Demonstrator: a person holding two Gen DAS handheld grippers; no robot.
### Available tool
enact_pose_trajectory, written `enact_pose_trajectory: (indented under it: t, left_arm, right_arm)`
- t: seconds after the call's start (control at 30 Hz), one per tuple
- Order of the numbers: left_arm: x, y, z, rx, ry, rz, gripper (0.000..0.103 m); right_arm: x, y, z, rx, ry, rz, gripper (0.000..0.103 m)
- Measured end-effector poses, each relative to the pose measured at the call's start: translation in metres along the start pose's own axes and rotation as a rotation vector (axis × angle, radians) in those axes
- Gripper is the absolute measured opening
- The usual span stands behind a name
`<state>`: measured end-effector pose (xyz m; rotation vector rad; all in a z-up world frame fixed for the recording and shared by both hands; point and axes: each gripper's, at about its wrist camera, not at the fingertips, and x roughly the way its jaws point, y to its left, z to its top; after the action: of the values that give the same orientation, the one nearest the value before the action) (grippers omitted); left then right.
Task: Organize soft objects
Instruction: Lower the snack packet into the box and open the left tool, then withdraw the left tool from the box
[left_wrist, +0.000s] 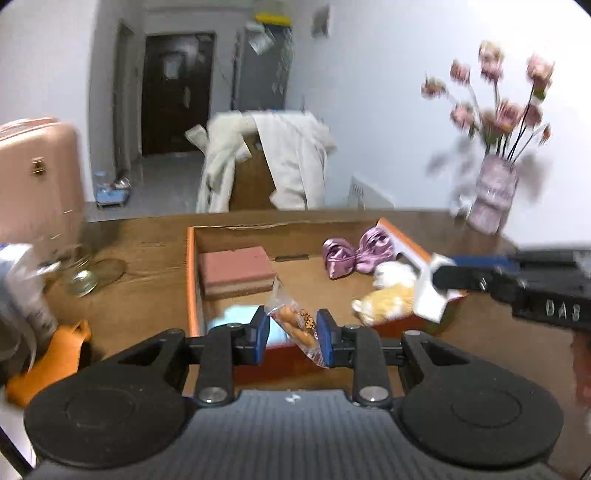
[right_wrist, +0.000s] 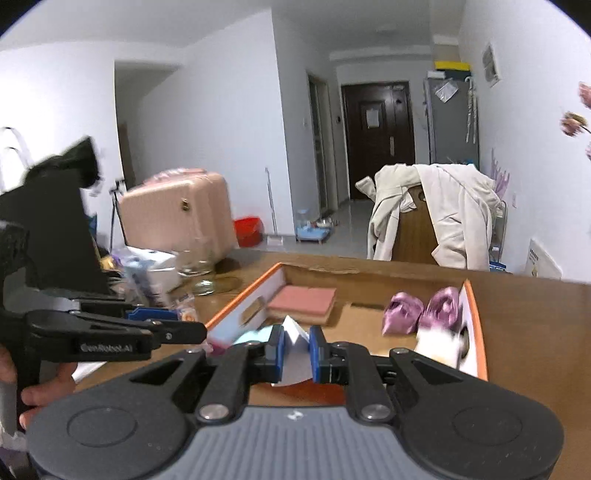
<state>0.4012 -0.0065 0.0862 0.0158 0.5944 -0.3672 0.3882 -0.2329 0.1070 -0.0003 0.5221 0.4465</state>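
Left gripper (left_wrist: 291, 332) and right gripper (right_wrist: 295, 349), fingers clamped.

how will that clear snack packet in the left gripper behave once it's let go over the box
The snack packet is thin clear film, so probably light and crinkly, apt to slip. It hangs tilted between the left gripper pads, suggesting it flops. Dropped into the box, it should lie flat, not roll.

"DAS" on right hand-held gripper (left_wrist: 436, 275), "CenRobot.AI" on left hand-held gripper (right_wrist: 201, 332)
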Motion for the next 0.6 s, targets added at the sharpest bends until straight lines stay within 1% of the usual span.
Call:
enact_pose_trajectory:
  t: [0.07,0.1,0.13,0.17,0.23,0.3,0.33,0.37,0.4,0.43,0.47,0.5,0.57,0.6]
  left_arm:
    - [0.035,0.009,0.016,-0.005,0.059,0.014,0.028]
    - [0.052,0.013,0.024,0.011,0.085,0.02,0.028]
    - [0.063,0.016,0.027,0.02,0.093,0.037,0.028]
    - [0.075,0.02,0.031,0.033,0.098,0.076,0.029]
    - [0.097,0.025,0.035,0.08,0.123,0.129,0.029]
    - [0.111,0.03,0.037,0.106,0.144,0.12,0.03]
    - [0.116,0.033,0.037,0.113,0.15,0.119,0.034]
    - [0.121,0.035,0.038,0.117,0.159,0.122,0.042]
    - [0.124,0.037,0.038,0.118,0.165,0.131,0.046]
    - [0.126,0.039,0.039,0.117,0.158,0.135,0.053]
    - [0.126,0.041,0.04,0.119,0.15,0.131,0.055]
    - [0.125,0.043,0.041,0.119,0.144,0.132,0.056]
    - [0.122,0.046,0.043,0.112,0.128,0.138,0.062]
    - [0.12,0.047,0.044,0.111,0.12,0.137,0.062]
  right_arm:
    - [0.039,-0.017,0.024,0.024,0.065,0.015,0.014]
    - [0.058,-0.024,0.033,0.045,0.097,0.021,0.014]
    - [0.078,-0.03,0.041,0.06,0.129,0.019,0.014]
    - [0.099,-0.035,0.048,0.058,0.161,0.016,0.014]
    - [0.14,-0.043,0.054,0.068,0.211,-0.006,0.014]
    - [0.175,-0.052,0.057,0.089,0.253,-0.023,0.014]
    - [0.192,-0.055,0.056,0.094,0.271,-0.03,0.014]
    - [0.206,-0.057,0.056,0.098,0.283,-0.037,0.017]
    - [0.218,-0.059,0.055,0.11,0.287,-0.048,0.02]
    - [0.227,-0.062,0.054,0.128,0.292,-0.055,0.02]
    - [0.235,-0.064,0.054,0.143,0.295,-0.055,0.021]
    - [0.239,-0.066,0.054,0.158,0.289,-0.054,0.03]
    - [0.238,-0.067,0.053,0.173,0.273,-0.048,0.039]
    - [0.236,-0.068,0.053,0.175,0.268,-0.042,0.04]
